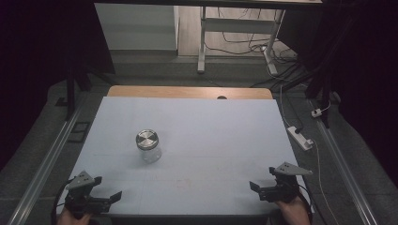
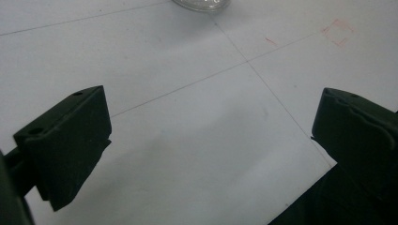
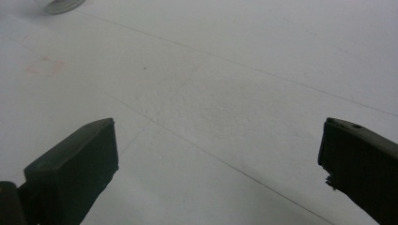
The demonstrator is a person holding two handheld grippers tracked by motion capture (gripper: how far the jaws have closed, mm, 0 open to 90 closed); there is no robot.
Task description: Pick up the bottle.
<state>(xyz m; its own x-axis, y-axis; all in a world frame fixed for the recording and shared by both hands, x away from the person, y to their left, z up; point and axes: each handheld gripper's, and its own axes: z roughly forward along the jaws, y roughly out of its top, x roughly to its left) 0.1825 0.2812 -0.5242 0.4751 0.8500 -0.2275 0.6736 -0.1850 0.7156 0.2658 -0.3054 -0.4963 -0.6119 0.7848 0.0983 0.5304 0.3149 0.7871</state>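
The left tongs are hovering at the near left corner of the white surface, jaws standing wide apart with nothing between them. Left of centre, well apart from both tongs, the glass jar is standing upright, its long axis vertical and its metal lid facing up. At the near right, the right tongs are likewise gaping, holding nothing.

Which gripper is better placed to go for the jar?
Left. The left gripper sits nearer the jar, which stands left of centre; the right gripper is across the table. Both are open.
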